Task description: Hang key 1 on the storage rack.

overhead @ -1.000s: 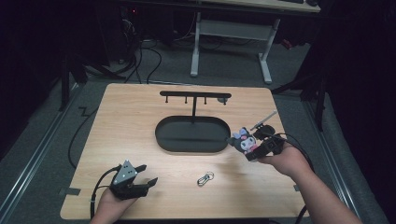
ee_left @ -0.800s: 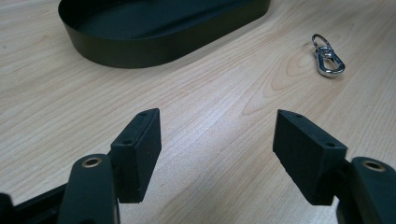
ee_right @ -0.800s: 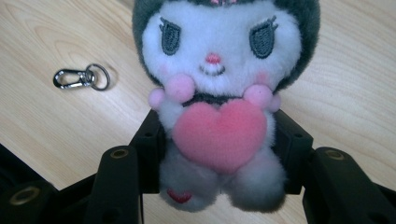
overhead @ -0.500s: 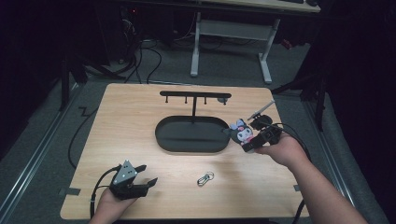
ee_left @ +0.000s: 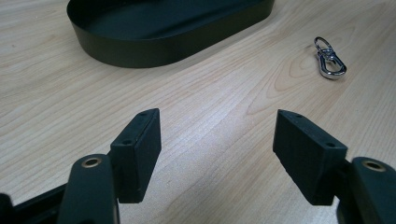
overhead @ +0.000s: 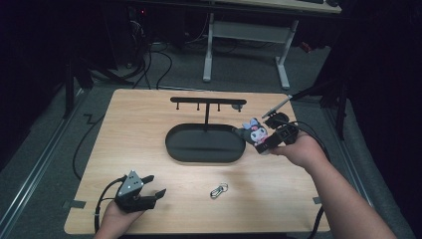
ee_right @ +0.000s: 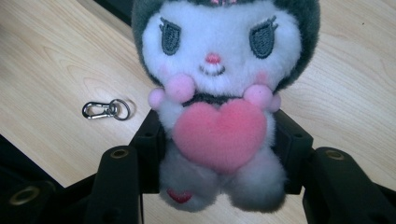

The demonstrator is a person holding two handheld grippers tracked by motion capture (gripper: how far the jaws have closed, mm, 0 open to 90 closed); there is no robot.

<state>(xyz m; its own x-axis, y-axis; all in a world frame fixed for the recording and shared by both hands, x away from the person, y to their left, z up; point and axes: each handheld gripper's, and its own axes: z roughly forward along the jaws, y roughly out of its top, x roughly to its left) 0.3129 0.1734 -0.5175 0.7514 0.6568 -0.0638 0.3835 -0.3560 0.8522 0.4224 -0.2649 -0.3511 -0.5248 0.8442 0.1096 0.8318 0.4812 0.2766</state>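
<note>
Pale wood grain covers the table (overhead: 149,124), which sits in a dark room with grey floor around it. At the lower left of the high view, a hand rests the left tongs (overhead: 152,191) on the table near its front edge; in the left gripper view the left tongs (ee_left: 217,144) stand wide open with bare wood between the two black pads (nothing is gripped). Slightly farther in, low in the middle of the high view, a small silver clip (overhead: 219,190) lies flat on the wood, apart from everything else; it also shows at the upper right of the left gripper view (ee_left: 329,58) and at the left of the right gripper view (ee_right: 106,110). Beyond it, at the centre of the high view, lies a black oval tray (overhead: 174,149), from which a thin black stand (overhead: 207,102) with a crossbar and short pegs rises. At the right of centre, the right tongs (overhead: 263,142) hold a plush toy (overhead: 255,131) just off the tray's right end, above the table. In the right gripper view the right tongs (ee_right: 219,154) are about half closed, pads pressing the plush toy (ee_right: 217,88) at its lower body on both sides, its white face and pink heart toward the camera.
</note>
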